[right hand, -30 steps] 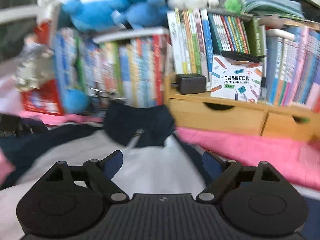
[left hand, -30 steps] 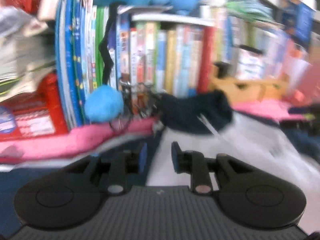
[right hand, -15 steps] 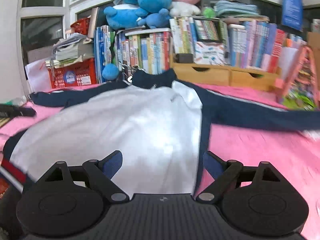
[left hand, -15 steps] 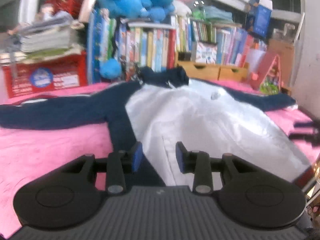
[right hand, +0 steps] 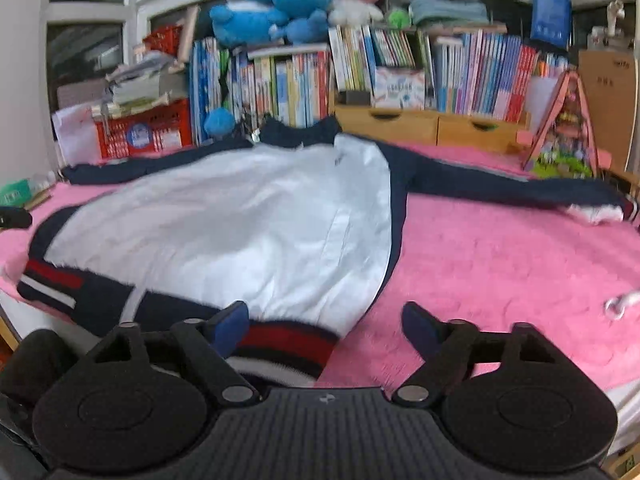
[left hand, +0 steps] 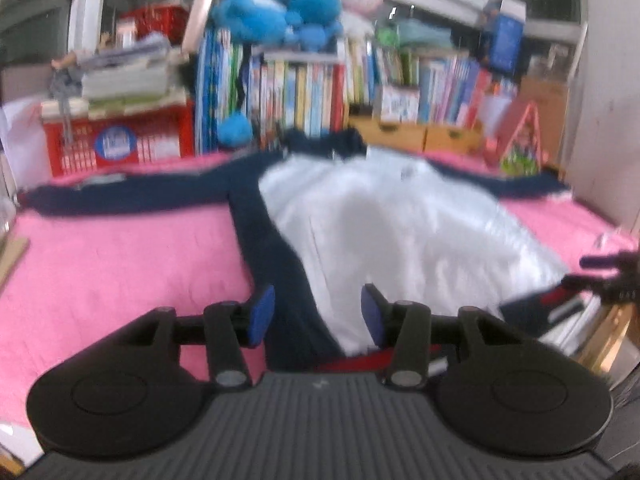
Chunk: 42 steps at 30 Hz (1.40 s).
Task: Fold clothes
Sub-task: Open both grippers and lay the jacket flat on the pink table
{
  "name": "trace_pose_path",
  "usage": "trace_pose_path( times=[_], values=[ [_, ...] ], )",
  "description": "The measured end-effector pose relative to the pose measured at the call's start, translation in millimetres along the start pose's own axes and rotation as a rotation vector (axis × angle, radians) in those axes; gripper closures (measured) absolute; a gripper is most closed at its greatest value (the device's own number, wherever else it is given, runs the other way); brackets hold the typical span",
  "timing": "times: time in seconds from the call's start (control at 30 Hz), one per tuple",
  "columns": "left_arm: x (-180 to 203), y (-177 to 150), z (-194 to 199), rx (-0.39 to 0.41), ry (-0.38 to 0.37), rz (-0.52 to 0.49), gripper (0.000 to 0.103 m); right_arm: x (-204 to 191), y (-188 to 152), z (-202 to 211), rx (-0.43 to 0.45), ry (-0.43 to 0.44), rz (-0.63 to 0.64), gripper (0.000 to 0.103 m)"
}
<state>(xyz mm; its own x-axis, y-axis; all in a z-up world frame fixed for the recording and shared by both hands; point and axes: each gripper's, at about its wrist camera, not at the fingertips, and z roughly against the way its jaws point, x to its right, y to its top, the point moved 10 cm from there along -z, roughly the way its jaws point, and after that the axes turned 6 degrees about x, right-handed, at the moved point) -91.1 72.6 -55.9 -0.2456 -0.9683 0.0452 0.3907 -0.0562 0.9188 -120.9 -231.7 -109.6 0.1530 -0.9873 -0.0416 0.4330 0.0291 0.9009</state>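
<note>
A jacket (right hand: 224, 220), white in the middle with dark blue sides and arms, lies spread out flat on a pink blanket (right hand: 500, 264), with both sleeves stretched out wide to the left and right and its collar at the far end by the books (right hand: 288, 88). It is not folded now. Here is what could go wrong: the white cloth looks smooth and slippery, so it could slide out of a pinch or bunch up into a lump. If a gripper bites too deep, it might grab the fluffy blanket too and drag it along. The long sleeves could flop or twist if they are lifted from only one spot. The striped bottom edge (right hand: 280, 340) sits near the edge of the blanket, so a tug could pull the jacket off. The left gripper (left hand: 316, 312) has its fingers apart and holds nothing; it floats just over the near end of the jacket's left side, where dark blue meets white. The right gripper (right hand: 324, 320) is spread wide and holds nothing too; the jacket's near right corner and red stripe lie right between its fingers, with pink blanket to the right.
</note>
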Motion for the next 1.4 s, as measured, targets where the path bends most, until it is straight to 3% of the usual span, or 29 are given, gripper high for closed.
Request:
trace_pose_path(
  times=[0.07,0.1,0.17,0.23,0.33,0.4,0.5,0.53,0.57,0.63,0.73,0.8,0.93,1.03,1.13,1.23,1.3,1.33,1.4],
  values=[
    [1,-8,-11,-0.015,0.019,0.000,0.057,-5,-7,-6,-0.026,0.017,-0.031,0.055],
    [1,-10,-15,-0.019,0.029,0.002,0.057,-7,-9,-8,-0.028,0.025,-0.051,0.057],
    [2,-9,-20,-0.015,0.036,0.009,0.057,-8,-7,-7,-0.020,0.012,-0.052,0.075],
    [1,0,-23,0.005,0.034,0.010,0.057,-8,-2,-4,-0.022,-0.021,-0.020,0.083],
    [-2,17,-29,0.055,0.069,-0.022,0.057,-11,8,10,-0.013,-0.086,0.118,0.086],
    [-5,14,-42,0.045,0.104,-0.047,0.057,-16,9,17,-0.016,-0.127,0.240,0.085],
    [-7,-3,-58,-0.024,0.121,-0.072,0.057,-22,7,24,-0.059,-0.104,0.360,0.076],
    [-7,-12,-61,-0.054,0.124,-0.080,0.057,-22,13,30,-0.043,-0.107,0.391,0.067],
    [-8,-17,-62,-0.069,0.121,-0.084,0.057,-20,24,37,-0.011,-0.121,0.409,0.048],
    [-9,-26,-63,-0.094,0.113,-0.090,0.056,-16,54,47,0.080,-0.143,0.398,0.028],
    [-12,-6,-56,-0.022,0.120,-0.059,0.057,-21,90,39,0.180,-0.087,0.294,0.028],
    [-15,23,-53,0.077,0.119,-0.004,0.057,-35,85,12,0.172,-0.068,0.255,0.028],
    [-4,60,-88,0.133,0.124,0.101,0.057,-64,75,-42,0.157,-0.030,0.178,0.031],
    [14,49,-123,0.095,0.138,0.115,0.058,-86,68,-82,0.145,-0.002,0.121,0.032],
    [18,23,-141,0.016,0.215,0.028,0.059,-107,60,-119,0.129,0.025,0.075,0.033],
    [13,13,-140,-0.019,0.252,-0.017,0.061,-91,40,-113,0.105,0.005,0.109,0.033],
    [9,9,-137,-0.026,0.265,-0.043,0.061,-77,29,-107,0.097,-0.014,0.120,0.028],
    [6,7,-135,-0.030,0.271,-0.056,0.061,-66,24,-104,0.094,-0.043,0.125,0.028],
    [2,4,-132,-0.037,0.283,-0.083,0.059,-22,20,-96,0.091,-0.201,0.122,0.028]
  ],
)
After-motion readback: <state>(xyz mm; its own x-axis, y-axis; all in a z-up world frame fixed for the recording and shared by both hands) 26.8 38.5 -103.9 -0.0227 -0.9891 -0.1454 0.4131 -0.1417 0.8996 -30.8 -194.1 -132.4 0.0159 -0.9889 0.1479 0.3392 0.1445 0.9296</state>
